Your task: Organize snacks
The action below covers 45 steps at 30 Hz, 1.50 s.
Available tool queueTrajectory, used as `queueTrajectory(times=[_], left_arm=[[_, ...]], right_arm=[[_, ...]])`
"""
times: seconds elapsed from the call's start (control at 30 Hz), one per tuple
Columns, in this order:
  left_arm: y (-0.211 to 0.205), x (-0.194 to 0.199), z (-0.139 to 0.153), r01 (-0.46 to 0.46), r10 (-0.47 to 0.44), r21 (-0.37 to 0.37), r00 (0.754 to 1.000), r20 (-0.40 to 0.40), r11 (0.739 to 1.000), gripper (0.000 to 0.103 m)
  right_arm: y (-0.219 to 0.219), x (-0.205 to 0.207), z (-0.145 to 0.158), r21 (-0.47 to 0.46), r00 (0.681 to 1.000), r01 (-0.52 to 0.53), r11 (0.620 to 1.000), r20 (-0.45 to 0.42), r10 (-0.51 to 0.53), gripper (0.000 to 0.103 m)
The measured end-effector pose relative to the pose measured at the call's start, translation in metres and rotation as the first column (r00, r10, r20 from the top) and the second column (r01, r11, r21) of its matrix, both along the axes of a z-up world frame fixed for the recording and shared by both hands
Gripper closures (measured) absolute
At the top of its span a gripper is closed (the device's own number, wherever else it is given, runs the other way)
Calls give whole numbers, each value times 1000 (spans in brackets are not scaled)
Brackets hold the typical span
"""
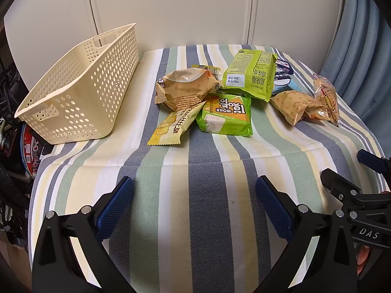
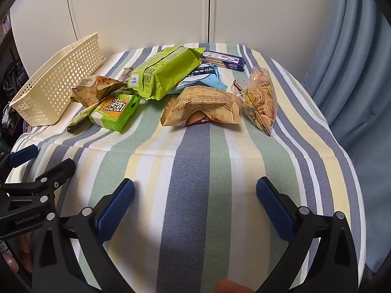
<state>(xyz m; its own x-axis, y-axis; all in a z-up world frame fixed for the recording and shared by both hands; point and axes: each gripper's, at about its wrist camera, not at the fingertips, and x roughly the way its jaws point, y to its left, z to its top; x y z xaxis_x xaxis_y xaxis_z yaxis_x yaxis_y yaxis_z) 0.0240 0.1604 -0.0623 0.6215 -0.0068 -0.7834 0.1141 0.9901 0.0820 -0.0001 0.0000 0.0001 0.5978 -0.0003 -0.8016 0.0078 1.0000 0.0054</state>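
A pile of snack packets lies at the far middle of the striped tablecloth (image 1: 195,171): a big lime-green bag (image 1: 251,73), a green-orange Moka pack (image 1: 226,114), tan bags (image 1: 188,85), a yellow bar wrapper (image 1: 171,127) and a clear cracker bag (image 2: 261,97). A cream perforated basket (image 1: 78,92) with nothing inside stands at the far left. My left gripper (image 1: 194,205) is open near the front edge, well short of the snacks. My right gripper (image 2: 195,205) is open too, beside the left one, holding nothing.
White cupboard doors (image 2: 146,12) rise behind the table. A blue curtain (image 2: 354,61) hangs at the right. Dark clutter (image 1: 12,122) sits off the left edge. A dark blue biscuit box (image 2: 223,61) and a light blue packet (image 2: 205,78) lie at the back.
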Motion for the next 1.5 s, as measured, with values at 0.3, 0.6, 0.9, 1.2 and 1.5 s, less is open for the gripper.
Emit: queueTrajectory(times=[0.3, 0.6, 0.9, 1.2, 1.5], left_arm=[[0, 0, 0, 0, 0, 0, 1000, 0, 1000, 2], [0, 0, 0, 0, 0, 2, 1000, 0, 1000, 2], [1, 0, 0, -1, 1, 3, 1000, 1, 1000, 2], [1, -1, 0, -2, 2, -1, 1000, 2, 1000, 2], [0, -1, 0, -2, 2, -1, 1000, 1, 1000, 2]], right_arm=[[0, 0, 0, 1, 1000, 0, 1000, -1, 0, 5], [0, 0, 0, -2, 1000, 0, 1000, -1, 0, 5], [0, -2, -1, -5, 1000, 1, 1000, 0, 0, 5], [-1, -2, -1, -5, 1000, 1, 1000, 0, -1, 5], [-1, -2, -1, -5, 1000, 1, 1000, 0, -1, 5]])
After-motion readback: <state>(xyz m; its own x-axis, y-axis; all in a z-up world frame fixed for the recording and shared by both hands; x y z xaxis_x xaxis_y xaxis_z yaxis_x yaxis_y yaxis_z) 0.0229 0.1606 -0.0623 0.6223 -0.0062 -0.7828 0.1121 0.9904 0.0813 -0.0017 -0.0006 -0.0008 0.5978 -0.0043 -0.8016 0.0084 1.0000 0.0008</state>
